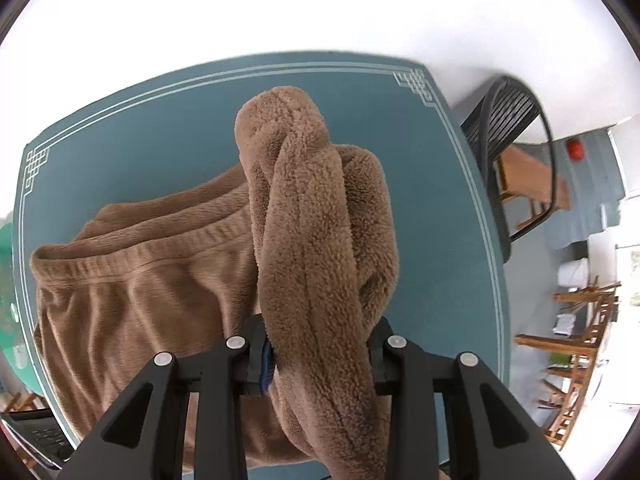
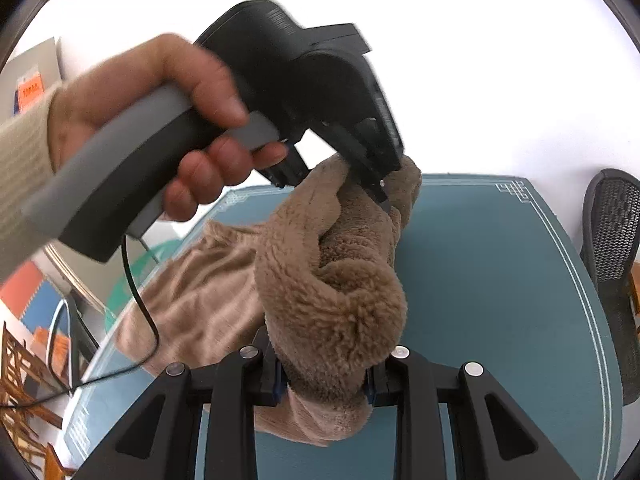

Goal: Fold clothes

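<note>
A brown fleece garment (image 1: 140, 288) with a ribbed waistband lies partly on the teal table (image 1: 140, 152), and a thick bunched fold of it is lifted off the surface. My left gripper (image 1: 320, 356) is shut on that fold, which drapes up and over its jaws. In the right wrist view the garment (image 2: 332, 280) hangs bunched between both tools. My right gripper (image 2: 326, 380) is shut on its lower end. A hand (image 2: 160, 92) in a cream sleeve holds the left gripper (image 2: 372, 188), which points steeply down and pinches the upper end. The fingertips of both are buried in the fleece.
A black chair (image 1: 516, 152) stands at the table's far right corner, also seen as a mesh chair (image 2: 616, 240). Wooden furniture (image 1: 576, 360) stands on the floor to the right. A dark laptop (image 1: 36, 436) sits off the near-left edge. A black cable (image 2: 136, 300) dangles from the left tool.
</note>
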`<act>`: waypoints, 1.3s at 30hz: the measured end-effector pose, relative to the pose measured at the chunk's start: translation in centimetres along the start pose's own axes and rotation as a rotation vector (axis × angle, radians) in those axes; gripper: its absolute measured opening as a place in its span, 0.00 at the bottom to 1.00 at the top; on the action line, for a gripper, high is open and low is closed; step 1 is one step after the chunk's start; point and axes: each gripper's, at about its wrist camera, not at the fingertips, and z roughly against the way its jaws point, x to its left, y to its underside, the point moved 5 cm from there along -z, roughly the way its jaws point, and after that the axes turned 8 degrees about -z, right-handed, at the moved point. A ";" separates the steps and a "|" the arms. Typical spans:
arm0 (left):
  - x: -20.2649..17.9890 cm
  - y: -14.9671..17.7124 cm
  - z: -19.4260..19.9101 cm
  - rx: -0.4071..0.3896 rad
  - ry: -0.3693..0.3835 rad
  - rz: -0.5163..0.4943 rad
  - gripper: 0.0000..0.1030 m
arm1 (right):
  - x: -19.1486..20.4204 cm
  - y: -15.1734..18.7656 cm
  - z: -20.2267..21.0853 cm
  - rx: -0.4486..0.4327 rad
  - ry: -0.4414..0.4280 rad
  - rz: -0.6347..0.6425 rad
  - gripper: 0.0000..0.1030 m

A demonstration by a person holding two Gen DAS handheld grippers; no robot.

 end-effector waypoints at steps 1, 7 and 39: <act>0.5 0.1 0.9 -0.011 0.009 0.002 0.34 | 0.8 -0.3 0.0 -0.006 -0.004 -0.003 0.28; 6.1 2.4 5.9 -0.080 0.067 0.028 0.34 | 8.4 -1.1 -0.7 -0.029 -0.043 0.046 0.28; 31.0 16.4 1.7 -0.254 0.389 0.346 0.48 | 21.7 9.5 -12.7 0.294 -0.053 0.459 0.29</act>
